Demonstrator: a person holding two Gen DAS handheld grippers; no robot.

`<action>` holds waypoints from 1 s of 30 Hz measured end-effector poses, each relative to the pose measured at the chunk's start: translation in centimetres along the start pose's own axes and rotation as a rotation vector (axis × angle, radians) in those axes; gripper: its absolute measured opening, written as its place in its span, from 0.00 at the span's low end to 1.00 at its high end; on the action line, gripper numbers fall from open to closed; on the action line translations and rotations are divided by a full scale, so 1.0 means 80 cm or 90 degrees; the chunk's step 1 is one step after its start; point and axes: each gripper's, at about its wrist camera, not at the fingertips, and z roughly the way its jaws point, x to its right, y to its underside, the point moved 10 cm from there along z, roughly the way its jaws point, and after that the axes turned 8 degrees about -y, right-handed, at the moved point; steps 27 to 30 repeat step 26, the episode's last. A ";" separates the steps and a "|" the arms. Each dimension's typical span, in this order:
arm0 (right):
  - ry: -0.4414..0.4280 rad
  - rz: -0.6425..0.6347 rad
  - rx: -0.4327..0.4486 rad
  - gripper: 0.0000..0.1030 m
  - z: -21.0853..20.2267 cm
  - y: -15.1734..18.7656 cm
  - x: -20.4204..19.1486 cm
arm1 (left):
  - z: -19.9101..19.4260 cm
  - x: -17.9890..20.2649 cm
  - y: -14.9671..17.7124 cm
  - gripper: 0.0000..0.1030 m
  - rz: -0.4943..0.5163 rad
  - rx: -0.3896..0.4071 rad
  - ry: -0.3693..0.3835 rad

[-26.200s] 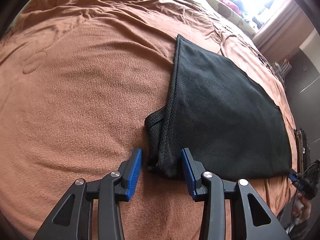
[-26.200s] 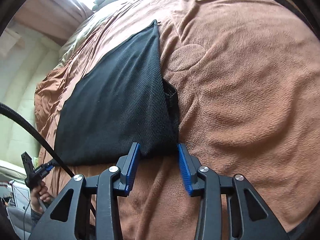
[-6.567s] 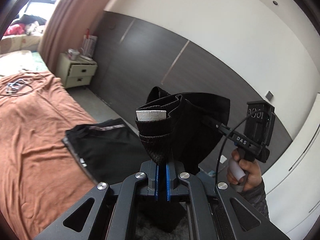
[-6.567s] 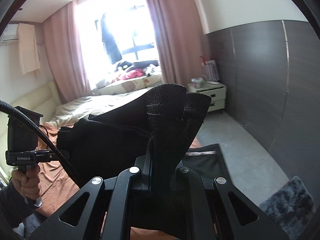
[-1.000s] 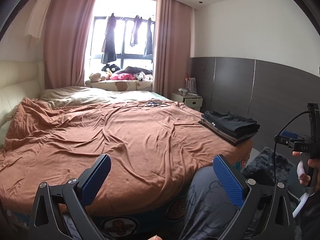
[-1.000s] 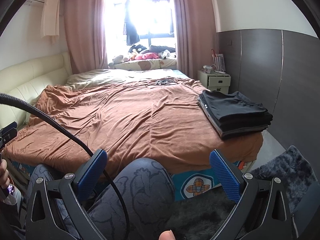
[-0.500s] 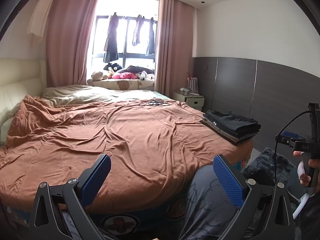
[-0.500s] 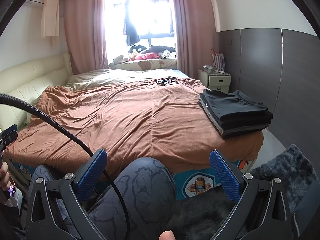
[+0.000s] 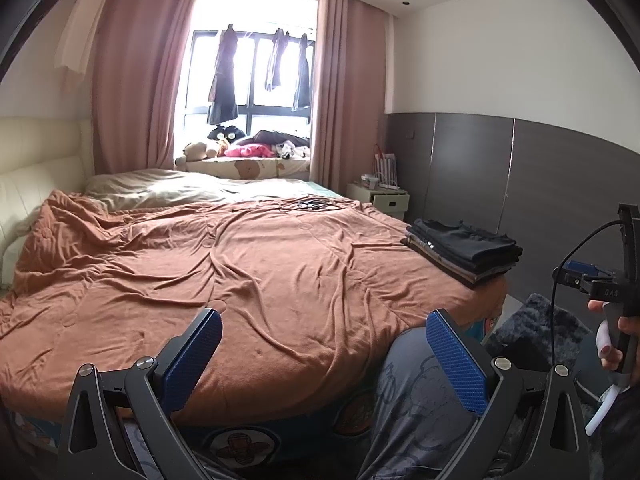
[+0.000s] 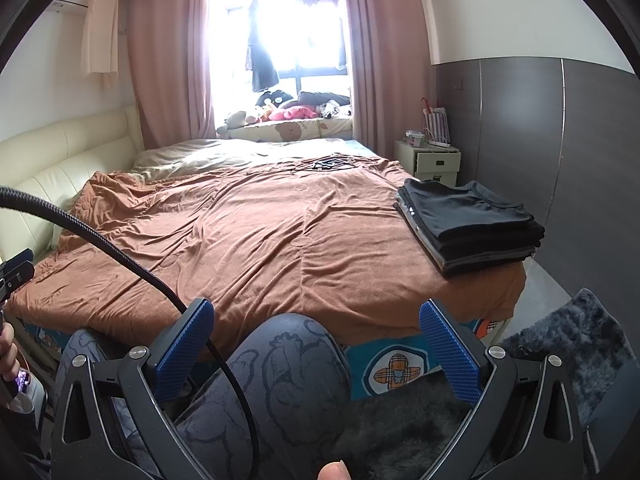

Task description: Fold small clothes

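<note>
Between garments rn: both the left hand-held gripper (image 9: pixel 324 354) and right hand-held gripper (image 10: pixel 316 344) wide open and empty, folded stack (image 10: pixel 468 222) parked on the bed (image 10: pixel 260 232) corner, so probably hunting another piece next.

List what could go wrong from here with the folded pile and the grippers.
1. The pile sits at the blanket's corner near the bed edge; a tug on the blanket could tip it to the floor.
2. The cable runs between the right gripper's open fingers and could snag on closing.
3. Both grippers, left too, hang open over a knee, which they could bump.
</note>
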 end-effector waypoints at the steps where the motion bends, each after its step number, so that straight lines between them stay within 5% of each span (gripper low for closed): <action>1: 0.000 0.000 0.000 1.00 0.000 0.000 -0.001 | 0.000 0.000 0.000 1.00 0.000 0.001 0.000; 30: -0.005 0.001 -0.007 1.00 0.004 -0.001 0.003 | -0.001 -0.008 0.000 1.00 0.005 0.003 -0.007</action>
